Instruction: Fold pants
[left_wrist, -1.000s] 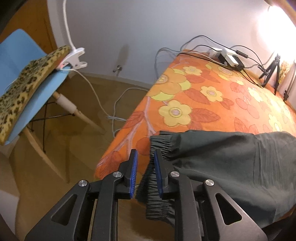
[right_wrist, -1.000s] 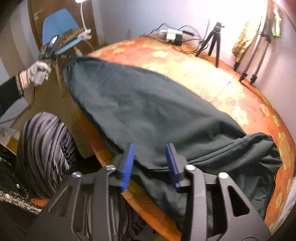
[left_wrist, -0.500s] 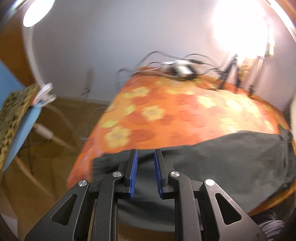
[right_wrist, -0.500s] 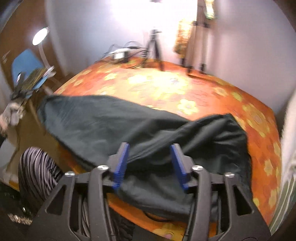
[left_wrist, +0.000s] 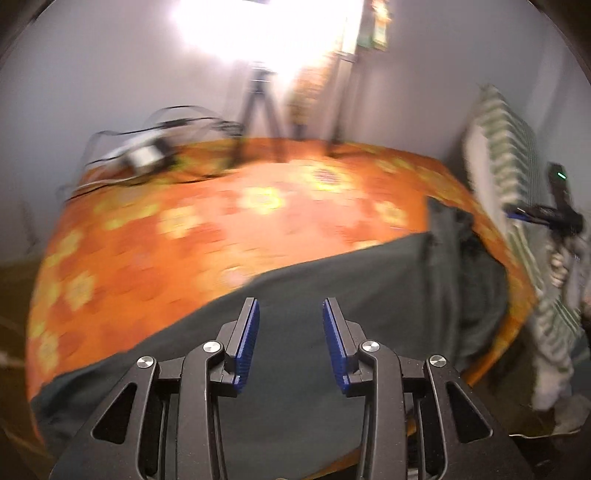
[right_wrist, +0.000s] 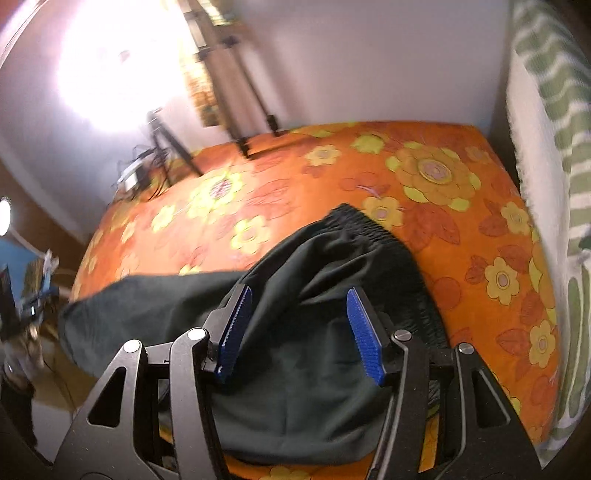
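Dark grey-green pants lie stretched along the near edge of a bed with an orange flowered cover. My left gripper hovers over the middle of the cloth. Its jaws are opening, and the blue pads press on nothing. In the right wrist view the pants bunch up towards their gathered elastic waistband. My right gripper stands open above that bunched end, with the fabric lying under it and not pinched.
A tripod, cables and a white power strip sit at the bed's far side under a glaring lamp. A green striped blanket stands along the right side. A blue chair is off the bed's left end.
Both views have swept rightwards along the bed. The left gripper has left the elastic edge at the pants' left end and its jaws stand wider. The right jaws have also widened.
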